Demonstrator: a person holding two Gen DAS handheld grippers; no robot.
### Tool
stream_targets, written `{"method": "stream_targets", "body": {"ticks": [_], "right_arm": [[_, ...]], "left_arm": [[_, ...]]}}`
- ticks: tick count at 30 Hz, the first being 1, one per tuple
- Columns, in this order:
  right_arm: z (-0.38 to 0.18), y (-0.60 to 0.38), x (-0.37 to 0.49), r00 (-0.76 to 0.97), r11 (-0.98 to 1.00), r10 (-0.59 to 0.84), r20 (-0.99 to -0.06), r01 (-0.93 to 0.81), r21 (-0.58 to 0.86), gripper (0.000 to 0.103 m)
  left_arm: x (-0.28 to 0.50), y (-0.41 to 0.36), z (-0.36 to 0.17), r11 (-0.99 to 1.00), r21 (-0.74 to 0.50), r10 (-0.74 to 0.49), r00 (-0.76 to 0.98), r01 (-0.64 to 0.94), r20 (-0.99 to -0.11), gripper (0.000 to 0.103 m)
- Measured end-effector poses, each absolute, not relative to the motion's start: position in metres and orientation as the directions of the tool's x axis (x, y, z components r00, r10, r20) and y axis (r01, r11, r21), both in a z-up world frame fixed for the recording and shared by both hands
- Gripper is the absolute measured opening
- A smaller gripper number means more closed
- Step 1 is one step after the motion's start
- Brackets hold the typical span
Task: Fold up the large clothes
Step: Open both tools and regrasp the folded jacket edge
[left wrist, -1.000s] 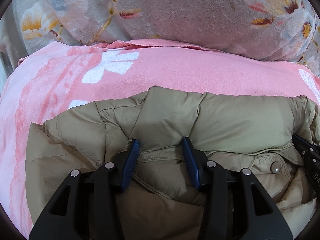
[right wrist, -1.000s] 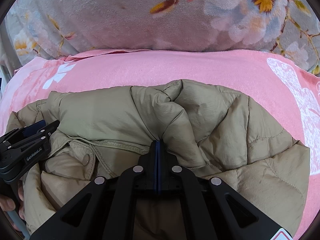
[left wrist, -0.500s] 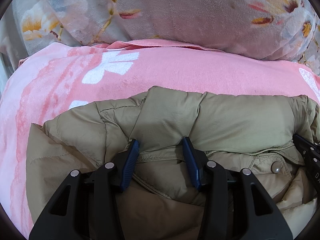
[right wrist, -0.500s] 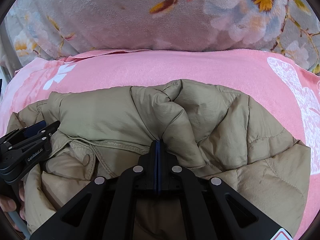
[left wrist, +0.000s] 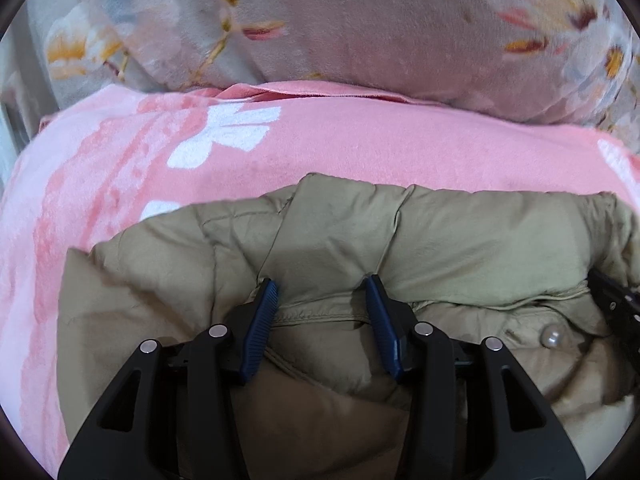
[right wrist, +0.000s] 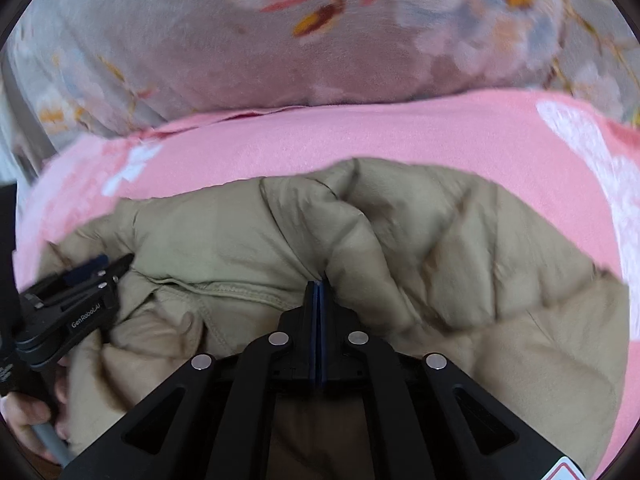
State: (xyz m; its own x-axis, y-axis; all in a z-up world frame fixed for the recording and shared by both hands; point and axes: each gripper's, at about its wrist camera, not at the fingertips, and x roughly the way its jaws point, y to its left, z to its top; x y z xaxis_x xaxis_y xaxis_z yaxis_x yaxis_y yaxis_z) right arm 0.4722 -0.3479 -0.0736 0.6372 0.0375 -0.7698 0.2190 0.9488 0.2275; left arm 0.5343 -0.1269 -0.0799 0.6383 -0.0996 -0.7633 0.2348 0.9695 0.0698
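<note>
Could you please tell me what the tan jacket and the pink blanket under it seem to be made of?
The jacket looks like thin woven nylon or polyester with padded filling: slight sheen, stitched puffy panels, fine crinkles. The blanket looks like soft fleece or plush, matte, with a short fuzzy nap; the exact fibre cannot be told.

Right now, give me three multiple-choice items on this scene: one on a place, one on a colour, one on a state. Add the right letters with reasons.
1. Where does the jacket lie?
A. on the pink blanket
B. on a wooden floor
C. in a basket

2. What colour are the pads on the left tool?
A. red
B. blue
C. white

3. How is the right tool?
A. wide open
B. out of view
C. shut on the jacket

Answers:
1 A, pink blanket shows around the jacket's far edges.
2 B, both ribbed pads are dark blue.
3 C, its pads meet at a fold of the jacket, while the left tool stands open over the seam.
</note>
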Motion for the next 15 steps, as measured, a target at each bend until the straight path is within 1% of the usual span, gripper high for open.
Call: {"method": "stream_targets", "body": {"ticks": [1, 2, 3, 4, 5, 6, 8, 11, 13, 15], "right_arm": [[-0.066, -0.35, 0.455, 0.627, 0.939, 0.04, -0.778, 0.242, 0.244, 0.007], [-0.053, -0.351, 0.429, 0.638, 0.93, 0.05, -0.769, 0.25, 0.268, 0.014], [-0.038, -0.349, 0.395, 0.667, 0.928, 0.065, -0.743, 0.233, 0.291, 0.028], [-0.029, -0.346, 0.369, 0.684, 0.93, 0.07, -0.726, 0.219, 0.296, 0.038], [-0.017, -0.344, 0.325, 0.709, 0.934, 0.062, -0.703, 0.207, 0.291, 0.055], [-0.008, -0.342, 0.282, 0.73, 0.937, 0.045, -0.682, 0.206, 0.283, 0.063], [-0.003, -0.34, 0.21, 0.733, 0.935, 0.021, -0.68, 0.227, 0.274, 0.067], [-0.013, -0.339, 0.114, 0.669, 0.91, -0.035, -0.742, 0.329, 0.254, 0.067], [-0.024, -0.336, 0.067, 0.622, 0.89, -0.064, -0.78, 0.389, 0.238, 0.067], [-0.036, -0.331, 0.029, 0.602, 0.867, -0.049, -0.797, 0.422, 0.265, 0.067]], "left_arm": [[0.526, -0.123, -0.074, 0.97, 0.053, -0.114, 0.634, 0.237, -0.765, 0.047], [0.51, -0.115, -0.065, 0.972, 0.033, -0.125, 0.629, 0.233, -0.767, 0.051], [0.485, -0.101, -0.051, 0.972, 0.003, -0.151, 0.636, 0.234, -0.757, 0.066], [0.467, -0.088, -0.043, 0.972, -0.006, -0.161, 0.643, 0.236, -0.749, 0.079], [0.443, -0.07, -0.034, 0.971, -0.01, -0.169, 0.651, 0.24, -0.74, 0.083], [0.412, -0.044, -0.026, 0.968, -0.016, -0.181, 0.657, 0.249, -0.732, 0.085], [0.373, -0.009, -0.02, 0.968, -0.009, -0.173, 0.642, 0.25, -0.747, 0.086], [0.315, 0.055, -0.025, 0.979, -0.03, -0.148, 0.598, 0.204, -0.787, 0.086], [0.279, 0.097, -0.033, 0.983, -0.084, -0.161, 0.555, 0.161, -0.816, 0.086], [0.247, 0.129, -0.041, 0.983, -0.141, -0.183, 0.519, 0.119, -0.835, 0.086]]}}
